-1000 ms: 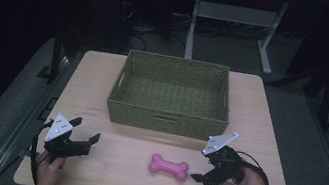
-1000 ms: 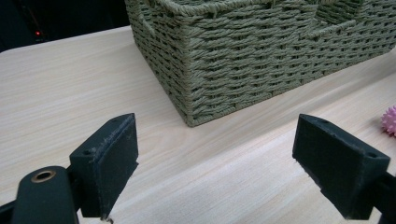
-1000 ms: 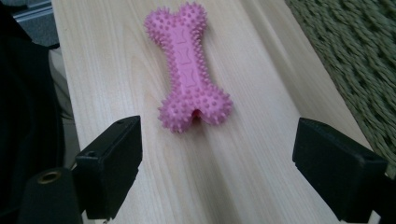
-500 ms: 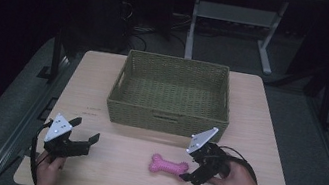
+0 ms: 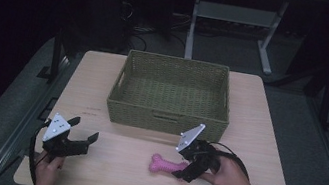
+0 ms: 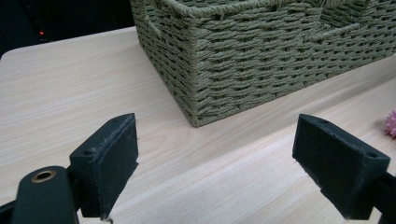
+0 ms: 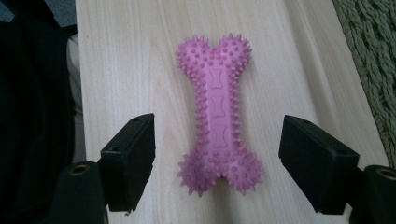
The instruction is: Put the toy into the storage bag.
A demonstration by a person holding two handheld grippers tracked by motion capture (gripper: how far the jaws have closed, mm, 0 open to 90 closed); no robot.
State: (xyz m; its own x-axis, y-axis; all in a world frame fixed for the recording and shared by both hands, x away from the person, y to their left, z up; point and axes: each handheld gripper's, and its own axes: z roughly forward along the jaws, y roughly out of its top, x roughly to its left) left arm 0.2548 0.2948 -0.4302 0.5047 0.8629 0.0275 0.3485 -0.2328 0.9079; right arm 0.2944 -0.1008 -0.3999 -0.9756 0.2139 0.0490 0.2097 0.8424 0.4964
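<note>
Between the two black jaws of the right gripper (image 7: 217, 163) lies the pink spiked bone toy (image 7: 217, 114), and those jaws have just been closing in on it, yet there's daylight on both sides: neither pad touches the toy. In the right gripper view the near knobbed end sits level with the pads, while the far end points away up the table. It rests flat on the pale wooden table (image 7: 121, 60), untouched and unlifted.

From the high view, the right gripper (image 5: 185, 172) comes at the bone toy (image 5: 168, 165) from the toy's right end, a hand (image 5: 229, 177) wrapped behind it and its cable looping over the wrist. The toy lies near the front edge, just in front of the woven green basket (image 5: 166, 118), close to the basket's front wall but apart from it.

Over on the other side, the left gripper (image 5: 83, 134) sits low at the table's front left corner, jaws spread wide with nothing between them. Its own view confirms it: the left gripper (image 6: 215, 158) frames bare table (image 6: 70, 88), with the basket's near corner (image 6: 233, 70) straight ahead and a sliver of pink toy (image 6: 391, 123) at the right edge. The basket stands at mid-table, well apart from that left hand (image 5: 45, 169).
</note>
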